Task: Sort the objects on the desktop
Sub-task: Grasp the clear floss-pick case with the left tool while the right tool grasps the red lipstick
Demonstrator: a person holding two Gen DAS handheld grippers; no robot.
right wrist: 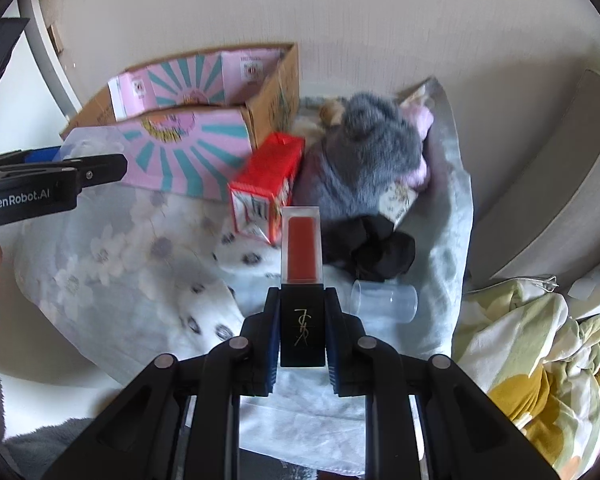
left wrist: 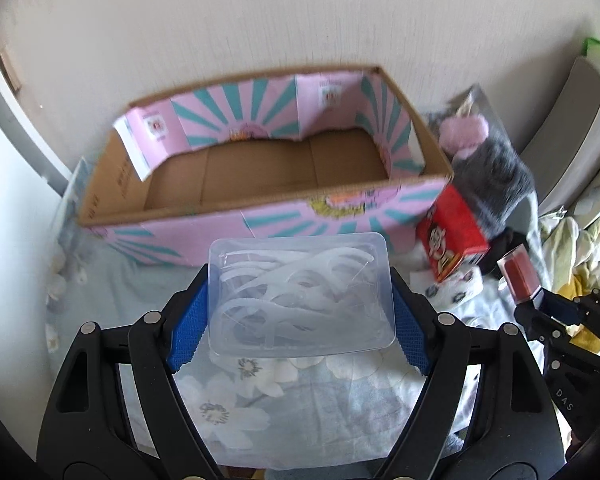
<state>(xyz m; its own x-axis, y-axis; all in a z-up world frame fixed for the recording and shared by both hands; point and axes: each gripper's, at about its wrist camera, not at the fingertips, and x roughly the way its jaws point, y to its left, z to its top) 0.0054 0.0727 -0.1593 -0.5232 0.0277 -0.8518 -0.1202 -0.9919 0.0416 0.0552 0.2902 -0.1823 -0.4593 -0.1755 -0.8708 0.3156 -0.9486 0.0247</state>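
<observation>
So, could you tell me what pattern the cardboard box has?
Pink with teal sunburst rays on the cardboard box, clearest in the left wrist view.

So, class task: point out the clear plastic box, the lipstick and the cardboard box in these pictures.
clear plastic box [left wrist: 300,292], left wrist view, middle of its lid.
lipstick [right wrist: 301,250], right wrist view, on its red part.
cardboard box [left wrist: 260,168], left wrist view, on its bare brown floor.

Counted: 2 claws, left claw [left wrist: 298,312] and right claw [right wrist: 302,336]. 1 cardboard box [left wrist: 260,168]. 1 clear plastic case [left wrist: 300,292], w/ several white picks inside, no. can't be told. 1 lipstick [right wrist: 302,264]. 1 red carton [right wrist: 268,196]. 1 grey plush toy [right wrist: 364,156]. 1 clear cup [right wrist: 384,302]. 1 black scrunchie [right wrist: 372,252].
</observation>
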